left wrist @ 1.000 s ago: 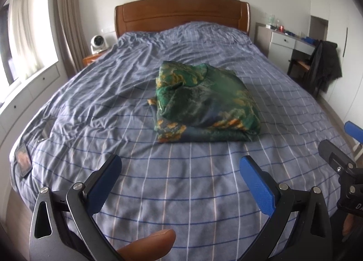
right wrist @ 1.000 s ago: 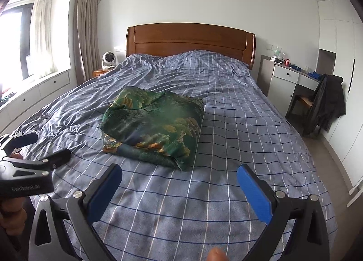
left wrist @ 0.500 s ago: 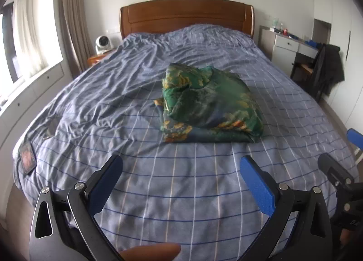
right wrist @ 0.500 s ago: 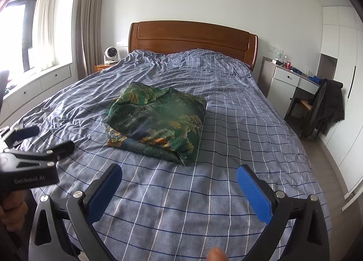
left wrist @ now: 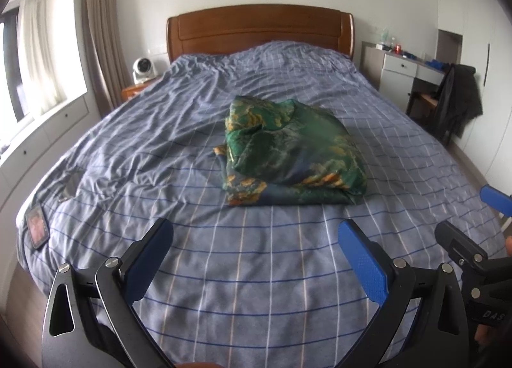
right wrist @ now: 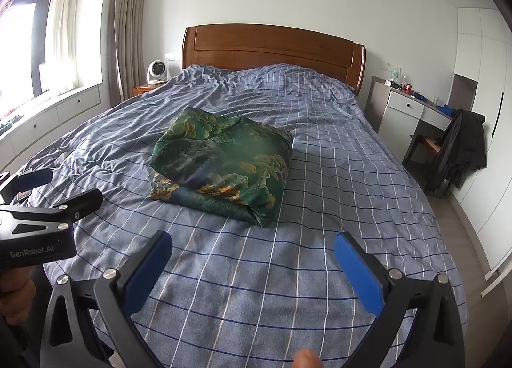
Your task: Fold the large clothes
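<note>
A green garment with gold and blue print (left wrist: 288,153) lies folded in a compact bundle on the middle of the blue checked bed (left wrist: 243,272); it also shows in the right wrist view (right wrist: 224,163). My left gripper (left wrist: 256,259) is open and empty, held above the foot of the bed, well short of the bundle. My right gripper (right wrist: 252,268) is open and empty, also over the foot of the bed. Each gripper shows at the other view's edge: the right one (left wrist: 473,240) and the left one (right wrist: 48,188).
A wooden headboard (right wrist: 272,46) stands at the far end. A phone (left wrist: 36,224) lies on the bed's left edge. A small fan (right wrist: 156,72) sits on a nightstand at left. A desk (right wrist: 412,105) and a chair with a dark jacket (right wrist: 460,150) stand right.
Both grippers have drawn back and up from the bed, so the folded bundle looks farther away. Both stay open and empty. The bundle has not moved.
</note>
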Available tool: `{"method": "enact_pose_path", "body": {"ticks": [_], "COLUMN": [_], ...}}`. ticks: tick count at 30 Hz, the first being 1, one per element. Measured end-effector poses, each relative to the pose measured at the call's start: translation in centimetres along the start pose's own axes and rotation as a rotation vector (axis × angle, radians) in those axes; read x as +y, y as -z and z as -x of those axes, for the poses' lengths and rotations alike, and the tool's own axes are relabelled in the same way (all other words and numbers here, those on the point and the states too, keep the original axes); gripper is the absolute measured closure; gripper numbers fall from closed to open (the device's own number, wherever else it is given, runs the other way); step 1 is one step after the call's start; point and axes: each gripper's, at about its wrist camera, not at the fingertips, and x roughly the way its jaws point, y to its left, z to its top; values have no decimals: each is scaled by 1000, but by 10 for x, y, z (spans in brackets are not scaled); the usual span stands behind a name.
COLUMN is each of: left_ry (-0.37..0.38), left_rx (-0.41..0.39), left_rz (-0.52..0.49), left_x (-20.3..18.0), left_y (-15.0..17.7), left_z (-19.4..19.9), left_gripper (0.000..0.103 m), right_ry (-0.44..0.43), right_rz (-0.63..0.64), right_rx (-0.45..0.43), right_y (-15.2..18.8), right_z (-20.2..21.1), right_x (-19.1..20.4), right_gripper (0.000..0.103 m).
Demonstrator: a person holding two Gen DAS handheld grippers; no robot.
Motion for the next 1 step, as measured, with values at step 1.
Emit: {"method": "enact_pose_path", "body": {"ticks": [1], "left_ry": [0], "left_rx": [-3], "left_rz": [-1], "left_x": [0], "left_y": [0], "left_z": [0], "left_gripper": [0], "right_ry": [-1], "right_rz": [-2], "right_rx": [0], "right_y": [0], "right_z": [0], "right_x": [0], "right_gripper": [0]}}
